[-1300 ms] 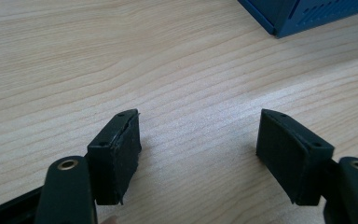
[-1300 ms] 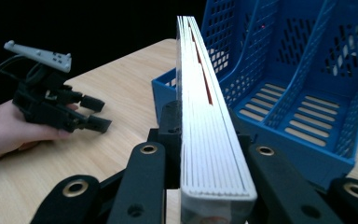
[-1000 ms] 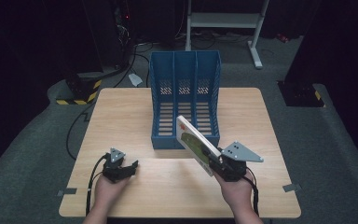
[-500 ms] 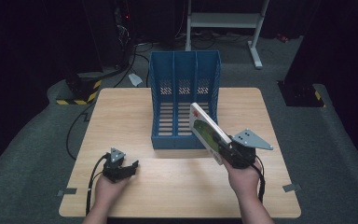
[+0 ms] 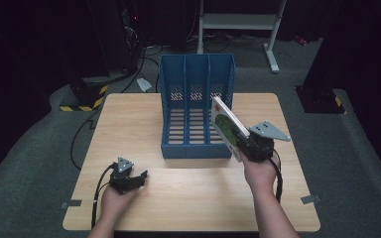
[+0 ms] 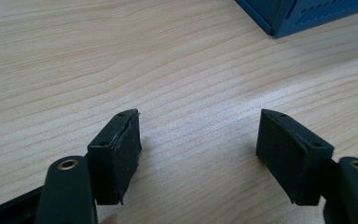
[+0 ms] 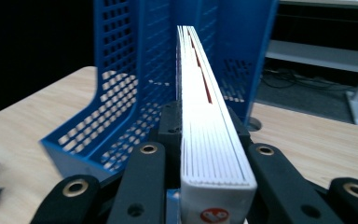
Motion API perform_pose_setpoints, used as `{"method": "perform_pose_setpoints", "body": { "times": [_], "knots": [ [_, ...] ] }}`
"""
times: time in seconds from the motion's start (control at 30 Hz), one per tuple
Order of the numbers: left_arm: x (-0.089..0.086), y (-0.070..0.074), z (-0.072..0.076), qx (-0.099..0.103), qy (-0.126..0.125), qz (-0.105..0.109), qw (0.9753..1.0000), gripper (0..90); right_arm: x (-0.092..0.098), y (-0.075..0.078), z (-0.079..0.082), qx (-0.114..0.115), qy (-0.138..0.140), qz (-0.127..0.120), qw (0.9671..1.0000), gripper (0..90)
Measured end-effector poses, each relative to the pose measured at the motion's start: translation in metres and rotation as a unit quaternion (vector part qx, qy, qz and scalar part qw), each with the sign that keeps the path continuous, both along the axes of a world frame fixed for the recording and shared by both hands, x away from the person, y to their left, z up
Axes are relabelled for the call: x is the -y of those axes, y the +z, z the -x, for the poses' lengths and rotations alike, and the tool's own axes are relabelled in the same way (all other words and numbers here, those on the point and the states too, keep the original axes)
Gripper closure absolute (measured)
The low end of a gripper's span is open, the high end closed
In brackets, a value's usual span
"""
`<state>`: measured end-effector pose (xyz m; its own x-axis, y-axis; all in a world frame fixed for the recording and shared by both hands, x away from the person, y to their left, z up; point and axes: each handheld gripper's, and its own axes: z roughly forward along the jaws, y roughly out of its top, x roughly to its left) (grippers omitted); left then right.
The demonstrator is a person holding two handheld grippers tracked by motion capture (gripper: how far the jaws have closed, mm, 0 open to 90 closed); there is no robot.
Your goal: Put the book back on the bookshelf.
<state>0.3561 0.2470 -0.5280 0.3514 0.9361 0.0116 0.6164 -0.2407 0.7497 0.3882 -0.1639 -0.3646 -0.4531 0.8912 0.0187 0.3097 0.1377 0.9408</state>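
Right tool clamped on book, long axis slanting up toward blue file rack. Left tool apart, low over table.

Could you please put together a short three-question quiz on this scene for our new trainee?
1. True or false: the right tongs are shut on the book.
2. The blue file rack has how many compartments? A) two B) three C) five
3. Fill in: the left tongs stand ____, with bare table between the jaws.

Key
1. True: in the right gripper view the jaws press both covers of the book, page edges facing the camera.
2. B: two dividers split it into three slots, seen from the high view.
3. Open: nothing sits between the pads.
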Motion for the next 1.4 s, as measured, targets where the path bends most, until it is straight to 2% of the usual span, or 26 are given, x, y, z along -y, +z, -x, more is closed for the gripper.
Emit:
{"method": "perform_pose_setpoints", "body": {
  "times": [0.4,0.67,0.93,1.13,1.23,1.4],
  "knots": [
    [0.0,0.0,0.0,-0.001,0.0,0.003,1.0,30.7,-0.012,0.009,-0.047,-0.013,-0.045,0.005,0.9989,75.4],
    [0.001,0.0,0.0,0.001,0.0,0.002,1.0,31.2,-0.022,0.003,-0.074,-0.034,-0.059,0.007,0.9977,75.5],
    [0.001,0.0,0.0,0.001,0.0,0.002,1.0,31.2,-0.032,-0.003,-0.086,-0.045,-0.065,0.01,0.9969,75.5],
    [0.001,0.0,0.0,0.001,0.0,0.003,1.0,31.2,-0.041,-0.001,-0.093,-0.043,-0.073,0.026,0.9961,75.4],
    [0.001,0.0,0.0,0.001,0.0,0.003,1.0,31.2,-0.044,-0.002,-0.097,-0.042,-0.076,0.026,0.9959,75.4],
    [0.001,0.0,0.0,0.001,0.0,0.003,1.0,31.3,-0.049,-0.016,-0.107,-0.057,-0.087,0.038,0.9939,75.4]
  ]
}}
